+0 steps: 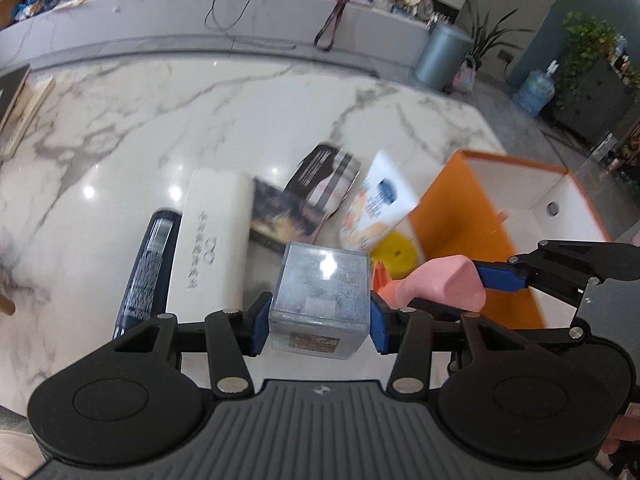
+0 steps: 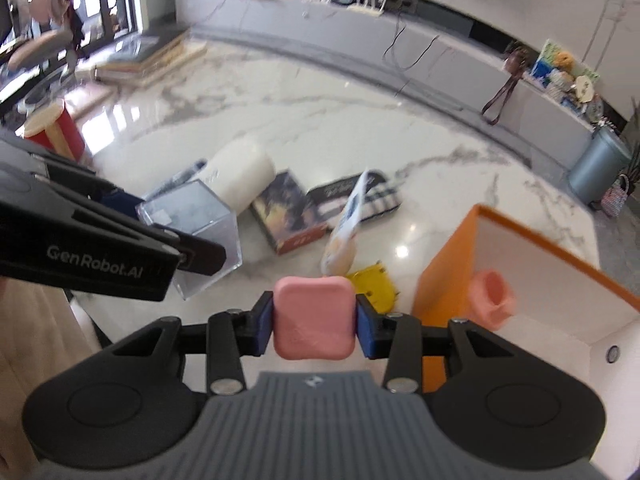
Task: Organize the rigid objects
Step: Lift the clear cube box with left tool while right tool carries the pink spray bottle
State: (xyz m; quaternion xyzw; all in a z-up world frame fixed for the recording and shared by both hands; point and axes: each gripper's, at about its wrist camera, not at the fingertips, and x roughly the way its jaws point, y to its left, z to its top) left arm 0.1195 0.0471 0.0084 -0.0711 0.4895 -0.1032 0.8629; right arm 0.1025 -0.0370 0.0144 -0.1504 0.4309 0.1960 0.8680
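Slippage is the risk: the left gripper (image 1: 318, 320) is clamping a smooth clear cube (image 1: 320, 296) and the right gripper (image 2: 314, 326) is pinching a pink case (image 2: 313, 317), the orange box (image 2: 448, 276) waiting just ahead-right; a loosening squeeze could drop either.

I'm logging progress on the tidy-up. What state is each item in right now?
left gripper: shut on clear cube, lifted
right gripper: shut on pink case, lifted
orange box: open, pink ring inside
white tube: leaning upright
book: flat, closed
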